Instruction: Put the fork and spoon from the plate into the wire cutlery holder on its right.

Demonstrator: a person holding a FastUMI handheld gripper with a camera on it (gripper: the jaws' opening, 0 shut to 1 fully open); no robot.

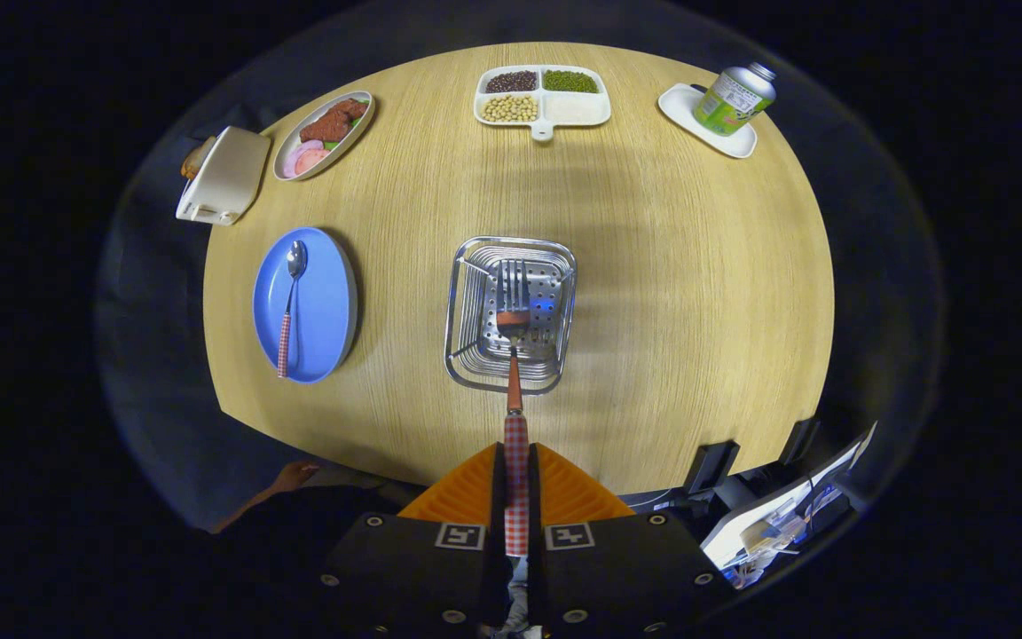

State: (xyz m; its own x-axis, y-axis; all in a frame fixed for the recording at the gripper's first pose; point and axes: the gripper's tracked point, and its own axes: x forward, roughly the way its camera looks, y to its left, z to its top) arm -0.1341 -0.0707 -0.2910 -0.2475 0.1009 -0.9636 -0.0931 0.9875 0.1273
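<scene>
Gripper view: tool [516,484] is clamping both fingers on the fork [514,355] by its checked handle, tines hanging over the wire cutlery holder [467,319] just ahead. Spoon [289,306] is lying on the blue plate [325,302], left of the holder. Beyond: divided tray [577,108] holding beans and grains, oval dish [298,164] holding meat, can [735,98] sitting on a white tray [684,111]. All resting on a round wooden table [697,293].
</scene>
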